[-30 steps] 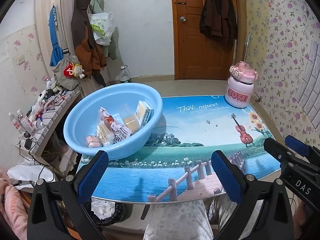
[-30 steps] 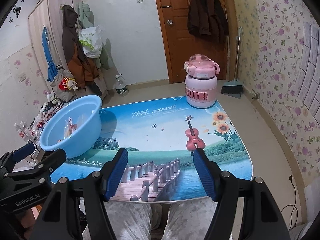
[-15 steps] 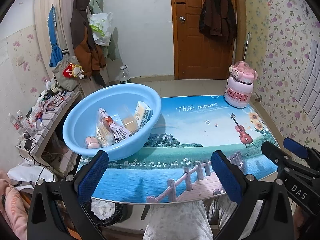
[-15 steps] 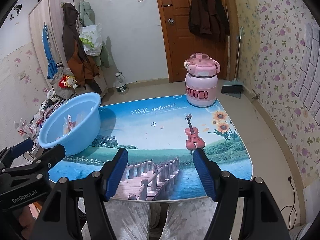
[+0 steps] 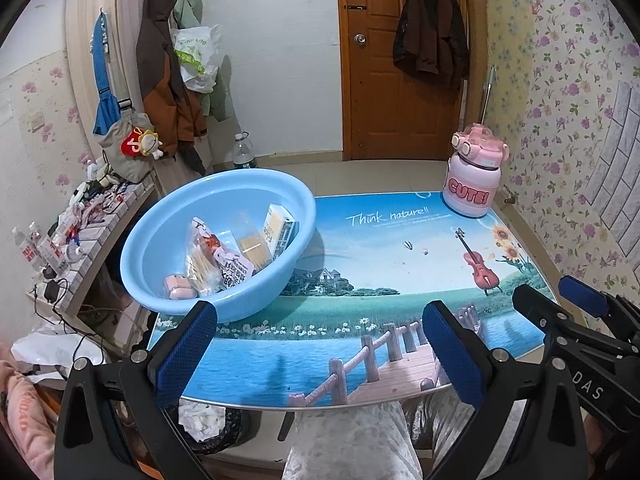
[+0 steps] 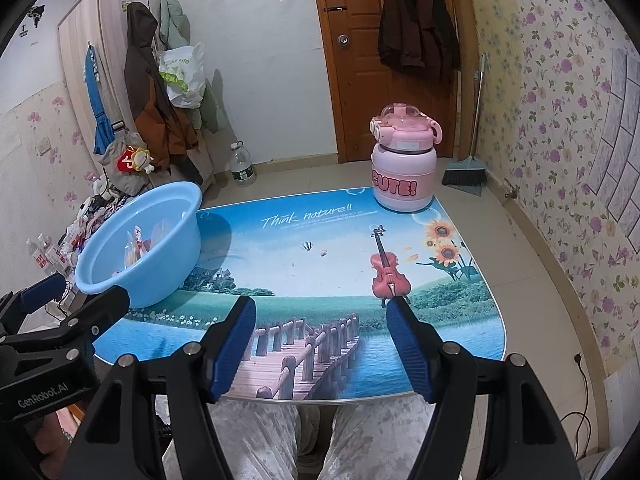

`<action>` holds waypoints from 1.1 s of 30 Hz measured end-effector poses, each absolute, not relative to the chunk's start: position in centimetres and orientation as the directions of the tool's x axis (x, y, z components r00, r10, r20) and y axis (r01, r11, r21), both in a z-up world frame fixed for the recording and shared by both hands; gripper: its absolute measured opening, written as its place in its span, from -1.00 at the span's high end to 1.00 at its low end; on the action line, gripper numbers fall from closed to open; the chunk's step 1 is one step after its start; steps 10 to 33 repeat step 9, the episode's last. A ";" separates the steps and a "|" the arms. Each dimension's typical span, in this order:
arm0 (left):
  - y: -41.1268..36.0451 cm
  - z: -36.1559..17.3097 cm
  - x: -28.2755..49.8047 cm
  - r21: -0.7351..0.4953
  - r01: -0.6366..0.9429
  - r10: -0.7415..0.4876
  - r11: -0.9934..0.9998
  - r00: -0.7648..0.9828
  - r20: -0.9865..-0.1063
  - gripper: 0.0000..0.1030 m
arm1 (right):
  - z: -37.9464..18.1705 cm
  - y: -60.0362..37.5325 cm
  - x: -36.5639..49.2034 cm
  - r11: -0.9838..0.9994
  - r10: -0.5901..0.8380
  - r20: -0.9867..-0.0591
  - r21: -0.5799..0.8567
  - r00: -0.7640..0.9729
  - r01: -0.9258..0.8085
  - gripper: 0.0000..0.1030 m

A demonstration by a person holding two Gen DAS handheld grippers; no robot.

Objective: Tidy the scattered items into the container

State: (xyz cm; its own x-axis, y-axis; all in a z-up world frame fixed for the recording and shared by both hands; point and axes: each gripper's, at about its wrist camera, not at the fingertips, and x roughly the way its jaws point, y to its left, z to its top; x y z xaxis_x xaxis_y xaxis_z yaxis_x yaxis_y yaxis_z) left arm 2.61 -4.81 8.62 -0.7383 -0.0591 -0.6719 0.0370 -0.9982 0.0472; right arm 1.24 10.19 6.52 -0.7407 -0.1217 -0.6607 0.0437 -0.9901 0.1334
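A light blue basin (image 5: 160, 236) stands at the table's left end; it also shows in the right wrist view (image 6: 100, 276). Inside lie a snack packet (image 5: 218, 260), a yellow-white box (image 5: 280, 230), a clear bag of yellow sticks (image 5: 252, 246) and a small pink item (image 5: 180, 286). My left gripper (image 5: 320, 338) is open and empty, held above the table's near edge, right of the basin. My right gripper (image 6: 322, 330) is open and empty over the near edge, further right.
A pink "CUTE!" bottle (image 6: 402, 170) stands at the table's far right corner. The printed table top (image 6: 320, 248) has a rounded near edge. A cluttered shelf (image 5: 80, 224) stands left of the table, a bin (image 5: 200, 420) below.
Both grippers have drifted slightly, with the views shifting a little. Both stay open and empty. Nothing on the table has moved.
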 end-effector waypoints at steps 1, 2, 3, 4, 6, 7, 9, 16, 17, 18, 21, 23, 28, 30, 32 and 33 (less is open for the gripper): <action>-4.8 8.6 2.6 0.047 0.037 -0.059 -0.998 -0.739 -0.671 -1.00 | 6.5 10.2 1.2 -0.990 -0.121 -0.661 0.132 -0.741 0.043 -0.35; -4.8 8.6 2.6 0.047 0.037 -0.059 -0.998 -0.739 -0.671 -1.00 | 6.5 10.1 1.2 -0.990 -0.121 -0.661 0.132 -0.740 0.044 -0.35; -4.8 8.6 2.6 0.048 0.036 -0.059 -0.998 -0.740 -0.670 -1.00 | 6.5 10.1 1.2 -0.990 -0.121 -0.661 0.132 -0.740 0.044 -0.35; -4.8 8.6 2.6 0.048 0.035 -0.058 -0.998 -0.741 -0.668 -1.00 | 6.4 10.1 1.2 -0.990 -0.121 -0.662 0.131 -0.739 0.045 -0.35; -4.8 8.7 2.7 0.054 0.035 -0.062 -0.998 -0.746 -0.663 -1.00 | 6.5 10.1 1.3 -0.990 -0.122 -0.662 0.131 -0.740 0.046 -0.35; -4.8 8.8 2.7 0.059 0.036 -0.066 -0.998 -0.748 -0.661 -1.00 | 6.4 10.1 1.2 -0.990 -0.122 -0.661 0.131 -0.740 0.046 -0.35; -4.7 8.8 2.7 0.060 0.033 -0.065 -0.998 -0.746 -0.663 -1.00 | 6.4 10.1 1.3 -0.990 -0.122 -0.662 0.130 -0.740 0.047 -0.35; -4.7 8.8 2.7 0.060 0.033 -0.065 -0.998 -0.746 -0.663 -1.00 | 6.4 10.1 1.3 -0.990 -0.122 -0.662 0.130 -0.740 0.047 -0.35; -4.7 8.8 2.7 0.060 0.033 -0.065 -0.998 -0.746 -0.663 -1.00 | 6.4 10.1 1.3 -0.990 -0.122 -0.662 0.130 -0.740 0.047 -0.35; -4.7 8.8 2.7 0.060 0.033 -0.065 -0.998 -0.746 -0.663 -1.00 | 6.4 10.1 1.3 -0.990 -0.122 -0.662 0.130 -0.740 0.047 -0.35; -4.7 8.8 2.7 0.060 0.033 -0.065 -0.998 -0.746 -0.663 -1.00 | 6.4 10.1 1.3 -0.990 -0.122 -0.662 0.130 -0.740 0.047 -0.35; -4.7 8.8 2.7 0.060 0.033 -0.065 -0.998 -0.746 -0.663 -1.00 | 6.4 10.1 1.3 -0.990 -0.122 -0.662 0.130 -0.740 0.047 -0.35; -4.7 8.8 2.7 0.060 0.033 -0.065 -0.998 -0.746 -0.663 -1.00 | 6.4 10.1 1.3 -0.990 -0.122 -0.662 0.130 -0.740 0.047 -0.35; -4.7 8.8 2.7 0.060 0.033 -0.065 -0.998 -0.746 -0.663 -1.00 | 6.4 10.1 1.3 -0.990 -0.122 -0.662 0.130 -0.740 0.047 -0.35; -4.7 8.8 2.7 0.060 0.033 -0.065 -0.998 -0.746 -0.663 -1.00 | 6.4 10.1 1.3 -0.990 -0.122 -0.662 0.130 -0.740 0.047 -0.35; -4.7 8.8 2.7 0.060 0.033 -0.065 -0.998 -0.746 -0.663 -1.00 | 6.4 10.1 1.3 -0.990 -0.122 -0.662 0.130 -0.740 0.047 -0.35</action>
